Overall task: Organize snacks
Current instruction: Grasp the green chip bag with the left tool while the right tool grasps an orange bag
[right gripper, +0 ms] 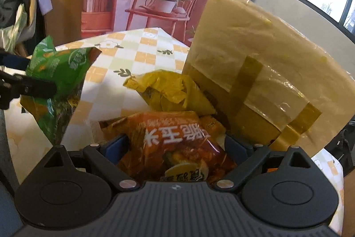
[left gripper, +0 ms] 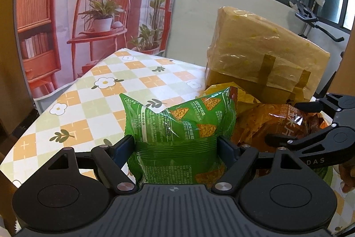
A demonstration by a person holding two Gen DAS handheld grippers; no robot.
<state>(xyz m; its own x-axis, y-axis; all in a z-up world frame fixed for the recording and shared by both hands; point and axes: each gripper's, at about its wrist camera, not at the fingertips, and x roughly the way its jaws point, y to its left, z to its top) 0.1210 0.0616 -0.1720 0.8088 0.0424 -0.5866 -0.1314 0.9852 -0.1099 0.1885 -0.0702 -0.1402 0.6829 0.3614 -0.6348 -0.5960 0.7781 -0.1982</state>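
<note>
Left wrist: green bag (left gripper: 177,132) between left gripper (left gripper: 176,146) fingers.

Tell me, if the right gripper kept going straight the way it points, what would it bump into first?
Its fingers already flank the orange snack bag, so the right gripper would push that first. Beyond it lies the crumpled yellow bag, probably next, then the big tape-wrapped parcel slightly right; depth is hard to judge.
</note>
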